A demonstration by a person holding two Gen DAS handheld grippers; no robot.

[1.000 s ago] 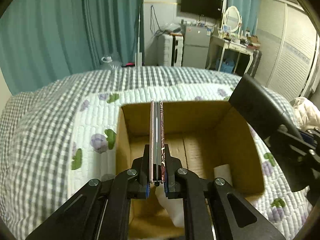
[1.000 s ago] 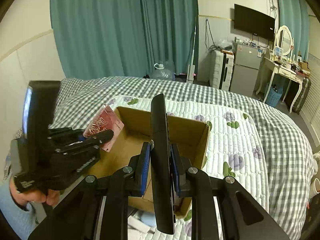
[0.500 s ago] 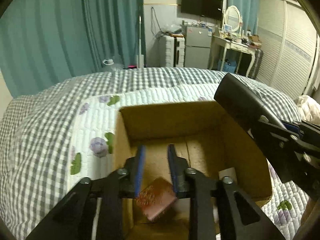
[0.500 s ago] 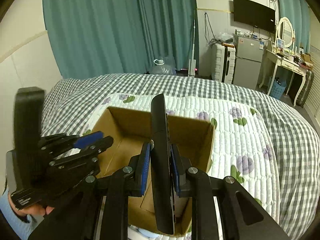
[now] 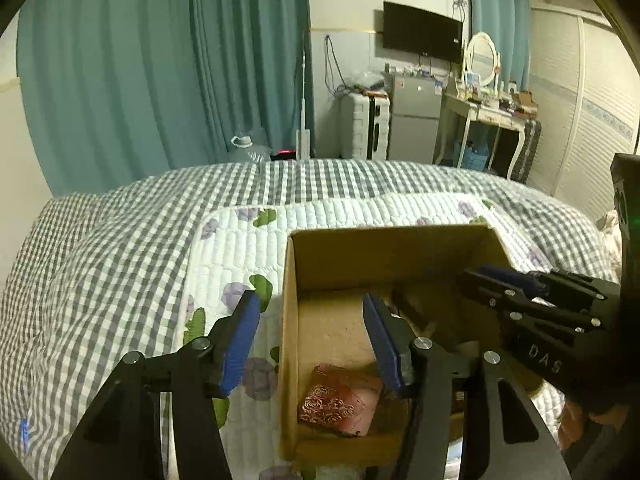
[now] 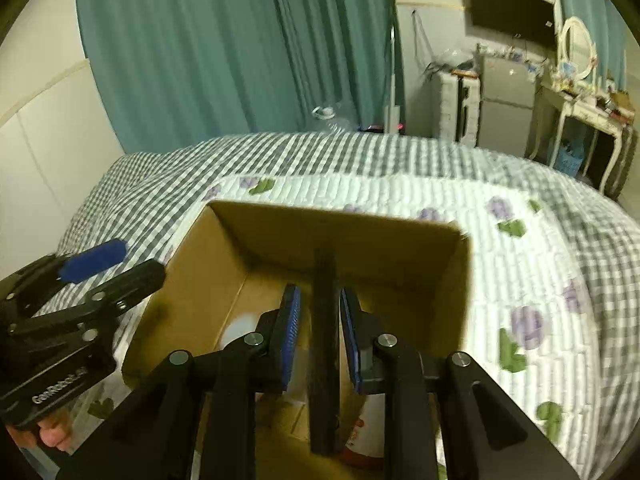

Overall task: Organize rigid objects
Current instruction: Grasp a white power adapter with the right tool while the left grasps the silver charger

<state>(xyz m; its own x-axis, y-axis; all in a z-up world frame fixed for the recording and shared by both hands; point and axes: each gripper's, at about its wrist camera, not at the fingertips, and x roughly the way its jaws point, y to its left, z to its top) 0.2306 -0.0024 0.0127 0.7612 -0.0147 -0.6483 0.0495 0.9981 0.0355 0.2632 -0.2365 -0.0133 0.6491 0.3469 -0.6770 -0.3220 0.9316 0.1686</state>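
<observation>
The left gripper (image 5: 310, 336) is wide open, holding nothing. The right gripper (image 6: 319, 330) is open around a long black bar (image 6: 325, 344). A red patterned flat packet (image 5: 340, 400) lies in the brown cardboard box (image 5: 384, 254) on the bed.

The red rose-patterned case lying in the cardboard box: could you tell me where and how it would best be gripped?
The red rose-patterned case lies tilted in the near-left corner of the cardboard box. I would come from above with the open left gripper and pinch across its raised edge, since the walls block a sideways approach.
</observation>
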